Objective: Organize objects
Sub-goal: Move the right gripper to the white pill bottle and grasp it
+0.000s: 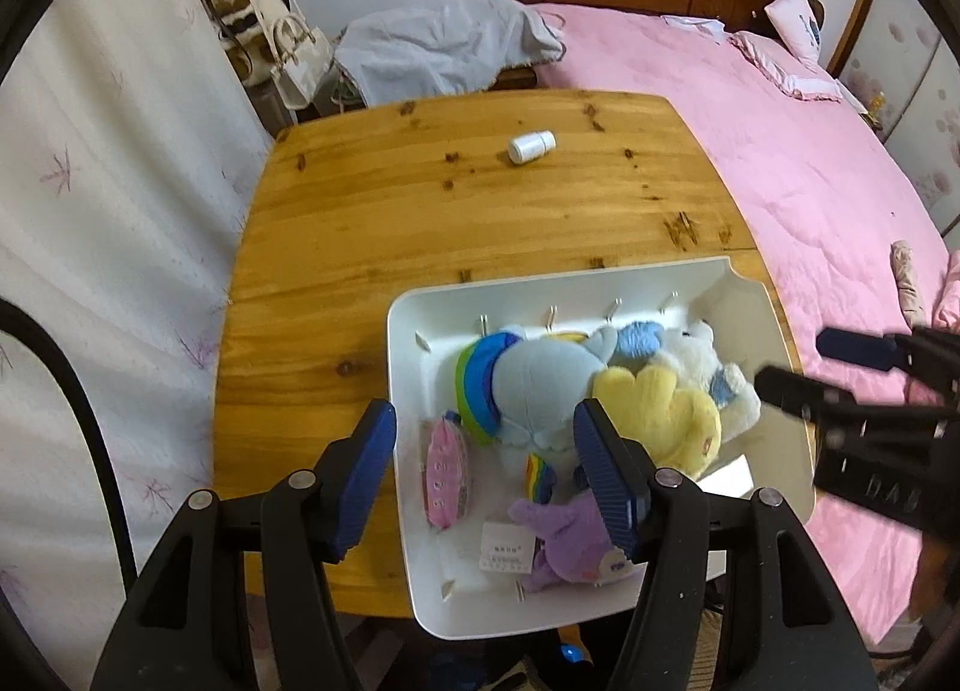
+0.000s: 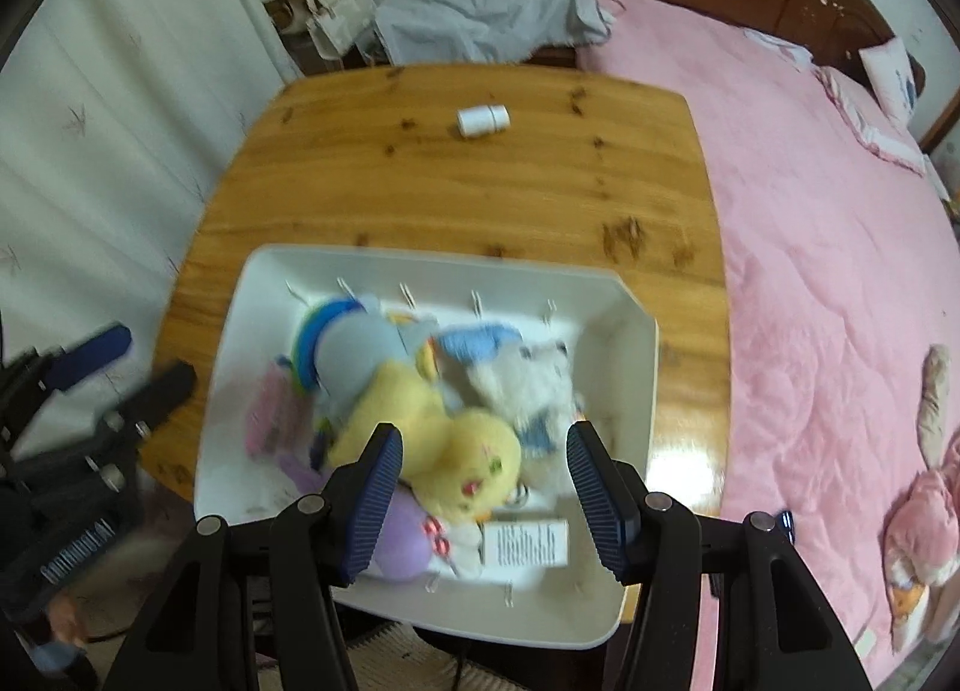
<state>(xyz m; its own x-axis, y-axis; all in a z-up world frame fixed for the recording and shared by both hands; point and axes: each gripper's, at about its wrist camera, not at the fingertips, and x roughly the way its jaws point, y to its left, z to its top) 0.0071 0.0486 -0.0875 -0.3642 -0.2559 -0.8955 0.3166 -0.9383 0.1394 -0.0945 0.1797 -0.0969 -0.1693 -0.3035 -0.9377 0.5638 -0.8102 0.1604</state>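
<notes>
You are holding both grippers, left gripper (image 1: pixel 485 475) and right gripper (image 2: pixel 485 496), wide open, empty | 1 white bottle (image 1: pixel 531 145) is lying upper middle | risk: it may be rolling off the table (image 1: pixel 336 247) if bumped.

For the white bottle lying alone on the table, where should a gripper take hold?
Grip the white bottle across its round body, coming straight down from above. It lies on its side on the table with bare wood all around, so the fingers should straddle its width.

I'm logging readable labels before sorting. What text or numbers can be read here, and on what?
"DA", partly cut off: raised letters on the right tool's black body.
White tag on the purple plush: print too small.
Pink item: marks blurred.
White bottle: no text visible.
</notes>
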